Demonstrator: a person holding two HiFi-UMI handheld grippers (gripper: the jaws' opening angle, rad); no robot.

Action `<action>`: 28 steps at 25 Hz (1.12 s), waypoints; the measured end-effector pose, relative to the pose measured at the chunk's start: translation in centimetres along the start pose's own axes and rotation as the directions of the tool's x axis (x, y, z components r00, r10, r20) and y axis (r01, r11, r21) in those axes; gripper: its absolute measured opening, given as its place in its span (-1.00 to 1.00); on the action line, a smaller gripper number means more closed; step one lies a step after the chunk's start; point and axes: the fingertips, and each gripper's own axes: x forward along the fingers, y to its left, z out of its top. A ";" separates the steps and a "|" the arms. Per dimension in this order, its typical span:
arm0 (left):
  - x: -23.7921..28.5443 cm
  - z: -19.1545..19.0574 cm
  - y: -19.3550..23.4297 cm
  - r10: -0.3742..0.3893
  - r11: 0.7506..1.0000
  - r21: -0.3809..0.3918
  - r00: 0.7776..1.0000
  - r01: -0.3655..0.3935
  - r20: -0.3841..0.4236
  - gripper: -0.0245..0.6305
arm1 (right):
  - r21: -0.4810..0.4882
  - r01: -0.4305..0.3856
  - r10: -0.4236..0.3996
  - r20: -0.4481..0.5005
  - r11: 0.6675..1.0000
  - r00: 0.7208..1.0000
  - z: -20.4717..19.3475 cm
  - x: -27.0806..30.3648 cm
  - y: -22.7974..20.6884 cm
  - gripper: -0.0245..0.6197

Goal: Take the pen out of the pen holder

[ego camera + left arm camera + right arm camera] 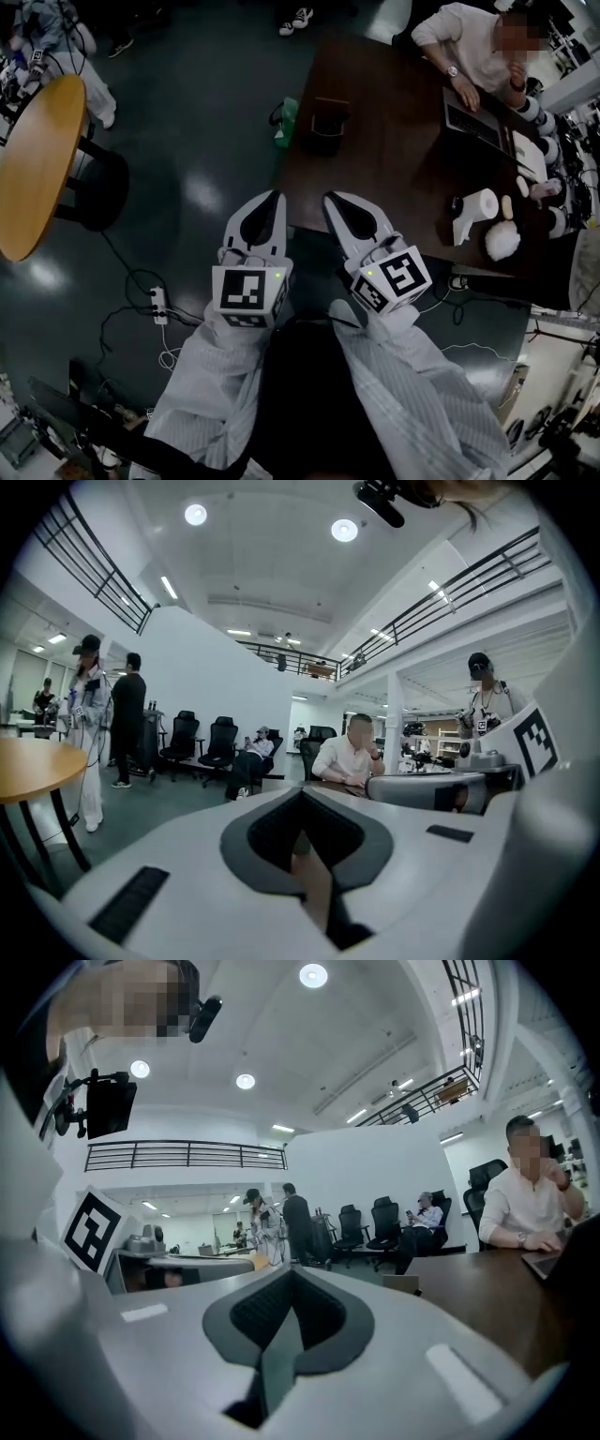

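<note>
Dark table [384, 169], pen holder [329, 116] contents unclear, left gripper [274, 196], right gripper [331, 199] closed

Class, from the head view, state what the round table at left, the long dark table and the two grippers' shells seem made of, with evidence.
Round table: likely wood or veneer, satin; warm orange-brown top with soft sheen. Dark table: probably stained wood or laminate, semi-gloss; faint reflections. Left gripper and right gripper: apparently moulded white plastic; smooth, matte, curved shells.
</note>
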 end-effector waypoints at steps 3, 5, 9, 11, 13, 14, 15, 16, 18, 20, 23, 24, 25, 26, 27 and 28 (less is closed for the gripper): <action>3.0 -0.4 2.6 -0.072 0.997 0.001 0.996 0.072 -0.047 -0.91 | 0.017 0.072 -0.072 -0.011 0.997 0.997 0.2 3.0 -1.2 -0.91; 5.0 -0.6 3.3 -0.121 0.993 -0.004 0.990 0.121 -0.073 -0.91 | 0.024 0.124 -0.123 -0.023 0.992 0.992 0.1 3.9 -2.2 -0.92; 8.3 -1.5 3.6 -0.201 0.980 -0.017 0.973 0.200 -0.111 -0.91 | 0.045 0.205 -0.202 -0.058 0.978 0.978 -0.9 5.1 -4.5 -0.92; 9.9 -2.3 3.5 -0.233 0.972 -0.017 0.963 0.233 -0.137 -0.91 | 0.054 0.238 -0.234 -0.076 0.970 0.969 -1.5 5.5 -5.8 -0.92; 11.5 -2.9 3.5 -0.252 0.967 -0.007 0.955 0.255 -0.157 -0.91 | 0.063 0.261 -0.255 -0.092 0.963 0.963 -2.0 5.9 -7.0 -0.91; 12.2 -3.1 3.4 -0.263 0.964 -0.004 0.951 0.266 -0.162 -0.91 | 0.068 0.268 -0.260 -0.099 0.961 0.960 -2.3 6.1 -7.5 -0.91; 12.8 -3.3 3.4 -0.273 0.961 -0.004 0.948 0.276 -0.165 -0.91 | 0.073 0.271 -0.263 -0.107 0.960 0.959 -2.5 6.4 -8.0 -0.91; 13.4 -3.4 3.3 -0.280 0.959 -0.005 0.945 0.283 -0.169 -0.91 | 0.077 0.272 -0.263 -0.115 0.959 0.958 -2.8 6.7 -8.5 -0.91; 14.5 -3.6 3.2 -0.286 0.957 -0.004 0.941 0.290 -0.181 -0.91 | 0.087 0.268 -0.256 -0.126 0.960 0.958 -3.1 7.4 -9.4 -0.91; 15.7 -3.8 2.9 -0.283 0.957 -0.001 0.939 0.288 -0.196 -0.91 | 0.094 0.256 -0.243 -0.129 0.962 0.961 -3.1 7.9 -10.2 -0.91; 17.4 -4.2 2.1 -0.272 0.960 0.012 0.938 0.281 -0.216 -0.91 | 0.095 0.226 -0.213 -0.129 0.969 0.968 -2.8 8.1 -11.4 -0.91; 18.0 -4.4 1.7 -0.264 0.961 0.019 0.939 0.275 -0.222 -0.91 | 0.097 0.213 -0.201 -0.126 0.972 0.971 -2.7 8.0 -11.8 -0.92; 18.5 -4.5 1.4 -0.252 0.964 0.027 0.941 0.265 -0.226 -0.91 | 0.097 0.200 -0.187 -0.122 0.975 0.975 -2.5 7.9 -12.3 -0.92; 19.1 -4.6 1.2 -0.237 0.967 0.034 0.944 0.251 -0.231 -0.91 | 0.095 0.185 -0.174 -0.116 0.978 0.978 -2.3 7.8 -12.7 -0.91; 19.6 -4.6 1.0 -0.221 0.971 0.040 0.947 0.237 -0.235 -0.91 | 0.092 0.170 -0.159 -0.111 0.981 0.981 -2.1 7.6 -13.1 -0.91; 20.2 -4.7 0.8 -0.207 0.974 0.043 0.948 0.224 -0.240 -0.91 | 0.089 0.155 -0.146 -0.107 0.984 0.984 -1.8 7.4 -13.5 -0.91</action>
